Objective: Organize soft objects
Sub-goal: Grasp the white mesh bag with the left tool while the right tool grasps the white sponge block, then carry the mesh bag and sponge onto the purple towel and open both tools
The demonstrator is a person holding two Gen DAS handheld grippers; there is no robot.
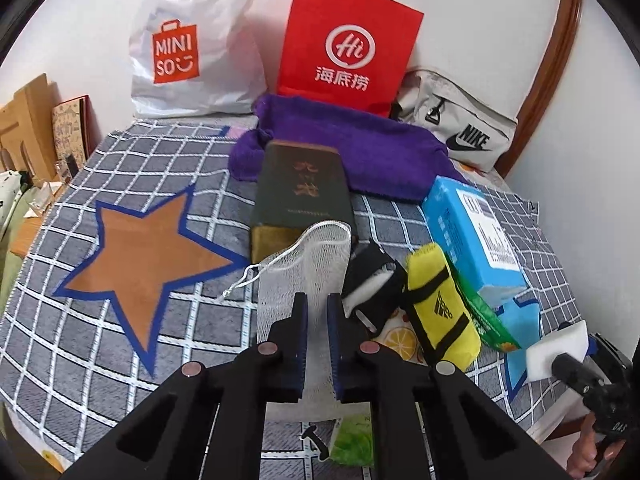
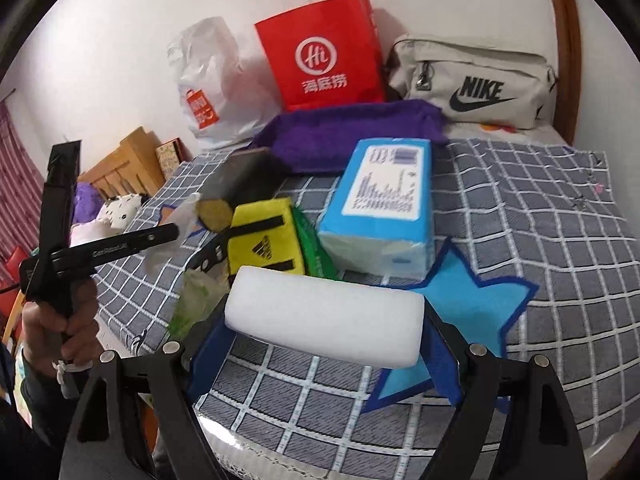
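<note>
With the left gripper (image 1: 317, 308) clenched on the mesh bag (image 1: 308, 264) and the right gripper (image 2: 324, 340) grasping the sponge (image 2: 324, 316), both pickups look done, so next comes carrying them to their spots.

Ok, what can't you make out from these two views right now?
- Green packet: left wrist view, mostly hidden behind the left gripper and white mesh bag.
- Green pack: right wrist view, wedged between yellow pouch and blue tissue pack; print unreadable.
</note>
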